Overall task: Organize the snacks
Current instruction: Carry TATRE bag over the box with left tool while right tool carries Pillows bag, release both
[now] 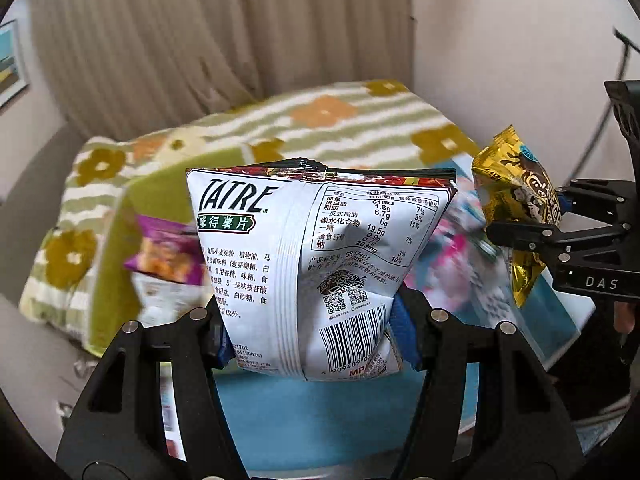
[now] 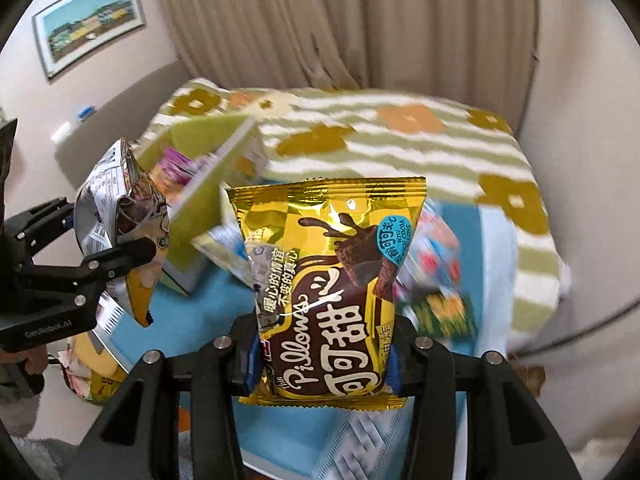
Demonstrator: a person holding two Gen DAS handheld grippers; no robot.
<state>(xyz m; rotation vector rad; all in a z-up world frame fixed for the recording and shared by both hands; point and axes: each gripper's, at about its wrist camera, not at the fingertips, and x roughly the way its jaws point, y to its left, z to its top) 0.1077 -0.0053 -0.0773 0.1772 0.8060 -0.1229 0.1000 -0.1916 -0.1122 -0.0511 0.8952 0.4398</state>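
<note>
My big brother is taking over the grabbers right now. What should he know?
Left gripper: shut on the white chip bag, held up in the air.
Right gripper: shut on the gold Pillows bag, also lifted.
The green box sits on the left, open, with a purple snack bag inside. More packets lie blurred on the blue mat.
Done: both bags picked up.
Left: probably put both in the box, then gather the rest.

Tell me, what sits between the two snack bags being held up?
Nothing solid: in the right wrist view, only air separates the chip bag from the gold Pillows bag, with the green box behind.
</note>
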